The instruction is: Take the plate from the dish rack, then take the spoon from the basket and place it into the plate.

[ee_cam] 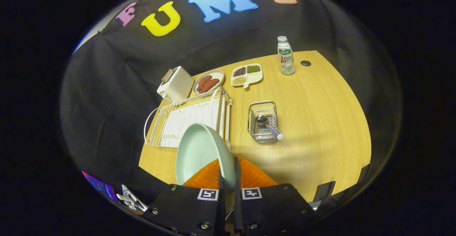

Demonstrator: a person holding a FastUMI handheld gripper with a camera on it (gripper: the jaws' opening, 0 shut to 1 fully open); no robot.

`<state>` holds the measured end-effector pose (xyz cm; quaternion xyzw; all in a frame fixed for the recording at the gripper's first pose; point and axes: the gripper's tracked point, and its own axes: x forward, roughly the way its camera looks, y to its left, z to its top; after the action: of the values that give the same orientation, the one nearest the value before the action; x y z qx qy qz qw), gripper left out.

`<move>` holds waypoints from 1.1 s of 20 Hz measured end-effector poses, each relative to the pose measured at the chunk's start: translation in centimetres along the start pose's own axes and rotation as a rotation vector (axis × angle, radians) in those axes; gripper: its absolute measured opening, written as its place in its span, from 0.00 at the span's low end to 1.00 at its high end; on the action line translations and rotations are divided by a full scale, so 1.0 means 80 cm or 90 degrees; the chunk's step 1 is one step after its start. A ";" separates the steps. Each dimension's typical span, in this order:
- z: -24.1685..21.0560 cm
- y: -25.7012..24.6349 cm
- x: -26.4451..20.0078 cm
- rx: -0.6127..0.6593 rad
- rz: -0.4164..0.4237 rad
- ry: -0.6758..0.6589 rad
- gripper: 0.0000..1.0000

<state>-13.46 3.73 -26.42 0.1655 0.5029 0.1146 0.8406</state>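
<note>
Gripper (228, 179) observed clamped narrow on the rim of the pale green plate (199, 154), both fingers pressing it; the plate is held tilted, clear of the white dish rack (188, 118), just in front of the rack's near end. Spoon (269, 125) lies in the wire basket (263, 126), right of the rack; toaster (175, 84) stands behind the rack

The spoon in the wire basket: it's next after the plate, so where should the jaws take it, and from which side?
Grip the pale, round-ended spoon handle, coming from above: it sticks out over the wire basket rim, while the bowl lies inside. Jaws are now shut on the pale green plate.
</note>
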 end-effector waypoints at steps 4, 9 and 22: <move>-0.039 -0.019 0.028 0.011 0.003 0.034 0.10; -0.073 -0.032 0.064 0.047 0.025 0.074 0.10; -0.121 -0.052 0.146 0.119 0.060 0.084 0.10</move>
<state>-16.43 5.65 -41.69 0.2586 0.5572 0.1169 0.7804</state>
